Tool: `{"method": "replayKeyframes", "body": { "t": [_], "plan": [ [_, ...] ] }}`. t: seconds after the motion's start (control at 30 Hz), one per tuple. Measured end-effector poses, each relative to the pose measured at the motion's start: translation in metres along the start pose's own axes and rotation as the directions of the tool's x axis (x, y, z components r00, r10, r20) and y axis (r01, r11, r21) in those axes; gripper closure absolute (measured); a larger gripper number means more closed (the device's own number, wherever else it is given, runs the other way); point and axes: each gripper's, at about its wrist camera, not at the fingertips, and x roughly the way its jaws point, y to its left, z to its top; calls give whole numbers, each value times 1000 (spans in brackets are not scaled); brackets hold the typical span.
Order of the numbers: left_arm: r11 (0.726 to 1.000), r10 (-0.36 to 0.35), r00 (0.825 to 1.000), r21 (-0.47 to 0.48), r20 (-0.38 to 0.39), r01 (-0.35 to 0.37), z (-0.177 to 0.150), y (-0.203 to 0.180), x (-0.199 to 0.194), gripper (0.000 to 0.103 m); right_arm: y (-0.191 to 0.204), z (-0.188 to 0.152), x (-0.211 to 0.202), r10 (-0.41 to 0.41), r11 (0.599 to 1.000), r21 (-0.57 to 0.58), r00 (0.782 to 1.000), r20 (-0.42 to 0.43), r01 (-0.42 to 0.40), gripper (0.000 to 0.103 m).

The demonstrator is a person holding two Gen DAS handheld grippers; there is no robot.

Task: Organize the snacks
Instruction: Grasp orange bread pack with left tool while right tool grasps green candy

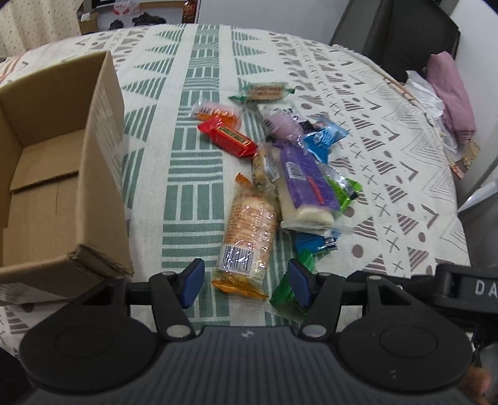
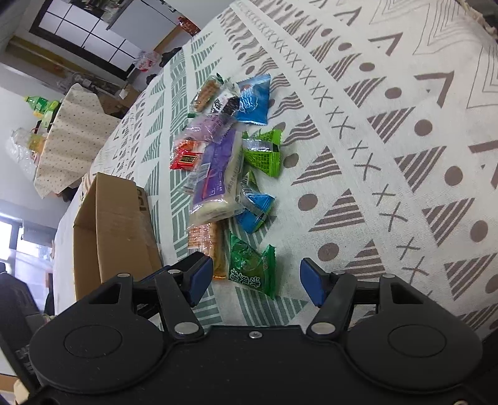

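A cardboard box [image 1: 59,174] sits at the left on the tablecloth [image 1: 199,78]. To its right lies a heap of snack packets [image 1: 280,162], stretching from near to far. A folded cloth [image 1: 451,93] lies at the far right edge.

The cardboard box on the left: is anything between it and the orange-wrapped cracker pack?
Nothing visible. Only bare patterned tablecloth separates the orange cracker pack from the open cardboard box.

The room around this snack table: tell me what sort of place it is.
Probably a lived-in home: a patterned tablecloth, folded pink fabric on a seat beside the table, and shoes on the floor beyond it.
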Motion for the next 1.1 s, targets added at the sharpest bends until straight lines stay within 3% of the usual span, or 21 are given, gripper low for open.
{"method": "replayKeyframes", "body": {
  "t": [0.17,0.23,0.27,0.47,0.87,1.1],
  "plan": [
    [1000,25,999,-14,-27,-26,3,2,16,45,-1,1,9,-10,1000,3,1000,-17,10,41],
    [999,31,999,-15,-36,-31,1,3,21,53,-3,2,12,-9,1000,12,1000,-27,9,41],
    [1000,25,999,-18,-46,-26,1,4,23,64,-3,2,14,-9,1000,14,999,-31,9,41],
    [998,34,999,-49,-22,-35,-2,12,12,72,0,1,23,-21,1000,9,999,-46,21,41],
    [995,65,997,-80,39,-61,0,30,-18,72,12,-4,38,-93,995,-35,995,-36,92,41],
    [995,68,994,-75,86,-62,-2,32,-42,72,16,-7,44,-104,993,-57,994,-32,102,68]
  ]
}}
